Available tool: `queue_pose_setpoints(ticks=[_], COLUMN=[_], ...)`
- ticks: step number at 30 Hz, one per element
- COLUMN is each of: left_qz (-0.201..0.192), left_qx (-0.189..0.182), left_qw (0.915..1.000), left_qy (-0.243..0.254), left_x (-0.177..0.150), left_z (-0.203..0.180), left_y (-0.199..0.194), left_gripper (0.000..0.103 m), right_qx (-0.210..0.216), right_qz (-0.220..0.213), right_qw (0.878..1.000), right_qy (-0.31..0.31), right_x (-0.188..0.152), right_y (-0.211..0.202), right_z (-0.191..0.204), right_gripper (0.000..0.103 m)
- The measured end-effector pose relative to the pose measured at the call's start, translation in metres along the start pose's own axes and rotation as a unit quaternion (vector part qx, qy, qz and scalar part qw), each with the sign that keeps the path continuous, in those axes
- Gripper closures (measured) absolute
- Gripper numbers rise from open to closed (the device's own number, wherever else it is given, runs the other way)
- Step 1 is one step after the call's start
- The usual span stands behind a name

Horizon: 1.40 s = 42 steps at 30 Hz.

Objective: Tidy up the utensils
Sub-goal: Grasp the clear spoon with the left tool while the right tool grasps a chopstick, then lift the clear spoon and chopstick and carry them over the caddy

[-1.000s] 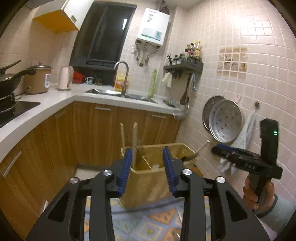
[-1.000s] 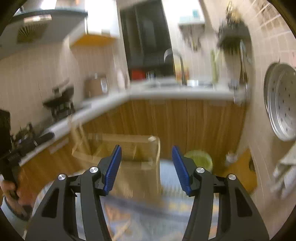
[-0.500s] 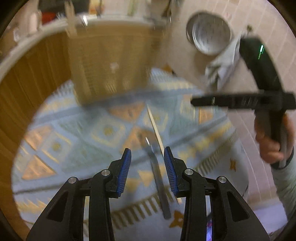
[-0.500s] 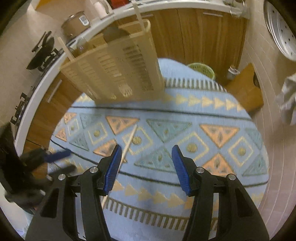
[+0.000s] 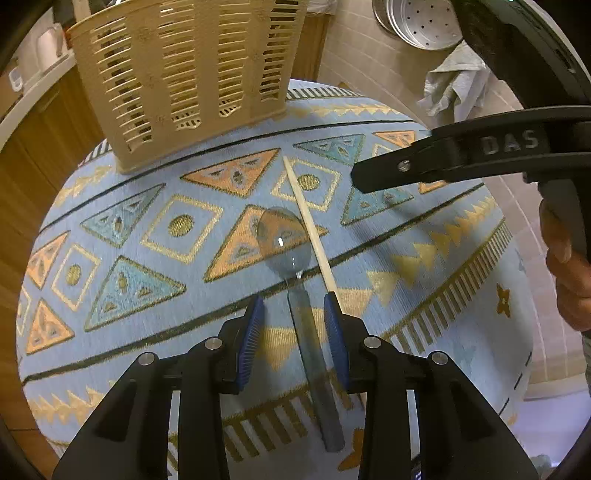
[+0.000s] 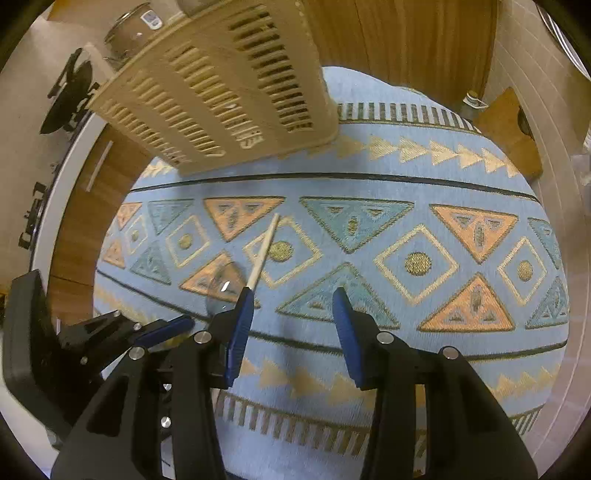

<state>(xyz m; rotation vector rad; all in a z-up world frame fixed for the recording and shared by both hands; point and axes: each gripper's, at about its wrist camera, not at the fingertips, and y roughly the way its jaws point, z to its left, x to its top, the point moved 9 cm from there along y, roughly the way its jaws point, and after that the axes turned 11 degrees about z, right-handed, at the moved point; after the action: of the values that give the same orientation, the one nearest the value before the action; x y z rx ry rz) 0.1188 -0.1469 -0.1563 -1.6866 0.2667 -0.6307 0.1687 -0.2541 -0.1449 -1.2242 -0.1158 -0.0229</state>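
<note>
A clear grey spoon (image 5: pixel 286 242) lies on the blue patterned rug (image 5: pixel 147 280), its handle running toward me. Beside it lies a wooden chopstick (image 5: pixel 306 218), crossing the bowl's right edge. My left gripper (image 5: pixel 294 317) points down at the rug, and the spoon handle lies between its closing jaws with a gap on each side. My right gripper (image 6: pixel 291 325) also points down over bare rug. Its jaws are closing with nothing between them, and the chopstick (image 6: pixel 264 251) ends at its left fingertip. A beige slatted basket (image 5: pixel 184 74) stands at the rug's far edge.
Wooden cabinets (image 6: pixel 406 44) run behind the basket. A metal steamer tray (image 5: pixel 424 22) and a grey towel (image 5: pixel 454 88) hang on the tiled wall at the right. A wooden board (image 6: pixel 509 129) leans there. A person's hand (image 5: pixel 569 273) holds the right gripper.
Both grippers tipped down from the kitchen view to the rug and sank toward it. The left now straddles the spoon handle. The right jaws have narrowed.
</note>
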Motion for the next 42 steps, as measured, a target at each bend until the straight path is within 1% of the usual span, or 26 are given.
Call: queue_pose_setpoints(ticks=[1,2,3,4,5,7,8,10,13,14,15,17,18,19,20,21,23,24,25,26,29,32,35,39,41,42], left_qz=[0.000,-0.001,-0.002,-0.003,-0.004,-0.012,-0.018,-0.035,-0.047,-0.050,-0.056,-0.066,-0.062,-0.058,-0.059,-0.060,-0.059,-0.056,-0.055,-0.056,-0.047,-0.029,0.000,0.008,0.013,0.013], left_qx=[0.005,0.016,0.031,0.041,0.032,0.011,0.005,0.018,0.006,0.000,-0.009,-0.046,-0.060,-0.062,-0.058,-0.051,-0.050,-0.051,-0.051,-0.050,-0.049,-0.030,-0.002,0.034,0.047,0.050], left_qw=[1.0000,0.9999,0.9995,0.9991,0.9995,0.9996,0.9991,0.9977,0.9960,0.9957,0.9953,0.9937,0.9936,0.9939,0.9943,0.9949,0.9952,0.9954,0.9956,0.9958,0.9968,0.9990,1.0000,0.9992,0.9985,0.9983], left_qy=[0.003,0.005,0.006,0.005,0.000,-0.024,-0.037,-0.056,-0.076,-0.078,-0.079,-0.078,-0.074,-0.069,-0.068,-0.063,-0.060,-0.058,-0.056,-0.053,-0.042,-0.015,-0.002,0.019,0.026,0.028], left_x=[0.002,0.003,0.004,0.004,0.004,0.005,0.004,0.001,-0.005,-0.006,-0.007,-0.002,-0.002,-0.001,-0.002,-0.002,-0.002,-0.002,-0.003,-0.004,0.000,0.003,0.008,0.015,0.016,0.016], left_z=[-0.001,-0.002,-0.001,0.001,0.002,0.011,0.016,0.028,0.040,0.042,0.043,0.037,0.036,0.035,0.036,0.037,0.035,0.034,0.029,0.028,0.020,0.009,0.000,-0.004,-0.006,-0.007], left_y=[0.001,0.003,0.003,0.002,0.002,-0.002,-0.005,-0.010,-0.017,-0.019,-0.022,-0.028,-0.029,-0.029,-0.030,-0.031,-0.031,-0.030,-0.029,-0.029,-0.020,-0.013,0.002,0.010,0.012,0.012], left_gripper=[0.073,0.078,0.089,0.092,0.093,0.099,0.103,0.103,0.103,0.103,0.103,0.103,0.102,0.102,0.098,0.093,0.089,0.089,0.089,0.088,0.079,0.078,0.078,0.078,0.078,0.078], right_qx=[0.002,0.005,0.007,0.006,0.003,-0.001,-0.003,-0.008,-0.027,-0.026,-0.025,-0.031,-0.038,-0.050,-0.059,-0.076,-0.107,-0.126,-0.129,-0.131,-0.139,-0.152,-0.140,-0.118,-0.112,-0.107], right_qz=[0.004,0.011,0.016,0.018,0.019,0.021,0.023,0.025,0.021,0.022,0.022,0.022,0.018,0.014,0.009,0.002,-0.006,-0.009,-0.008,-0.005,0.010,0.010,0.025,0.033,0.037,0.039], right_qw=[1.000,1.000,1.000,1.000,1.000,1.000,1.000,1.000,0.999,0.999,0.999,0.999,0.999,0.999,0.998,0.997,0.994,0.991,0.991,0.990,0.988,0.986,0.988,0.990,0.991,0.991], right_qy=[0.002,0.005,0.006,0.006,0.004,-0.002,-0.004,-0.006,-0.011,-0.013,-0.012,-0.011,-0.010,-0.010,-0.012,-0.016,-0.026,-0.038,-0.043,-0.049,-0.062,-0.063,-0.057,-0.063,-0.069,-0.073], right_x=[0.001,0.003,0.004,0.006,0.007,0.008,0.009,0.009,0.011,0.011,0.011,0.012,0.012,0.013,0.013,0.013,0.010,0.008,0.007,0.006,-0.002,-0.008,-0.012,-0.016,-0.020,-0.021], right_y=[0.003,0.007,0.010,0.012,0.015,0.018,0.020,0.025,0.028,0.030,0.030,0.031,0.032,0.034,0.036,0.037,0.039,0.039,0.040,0.040,0.038,0.027,0.023,0.025,0.024,0.024], right_z=[0.000,0.001,0.003,0.004,0.006,0.010,0.012,0.017,0.024,0.029,0.032,0.033,0.035,0.036,0.039,0.042,0.046,0.048,0.049,0.049,0.045,0.026,0.009,0.000,-0.002,-0.001], right_gripper=[0.062,0.062,0.062,0.062,0.062,0.067,0.067,0.069,0.070,0.070,0.070,0.070,0.072,0.074,0.074,0.076,0.082,0.087,0.093,0.094,0.098,0.099,0.098,0.098,0.096,0.093])
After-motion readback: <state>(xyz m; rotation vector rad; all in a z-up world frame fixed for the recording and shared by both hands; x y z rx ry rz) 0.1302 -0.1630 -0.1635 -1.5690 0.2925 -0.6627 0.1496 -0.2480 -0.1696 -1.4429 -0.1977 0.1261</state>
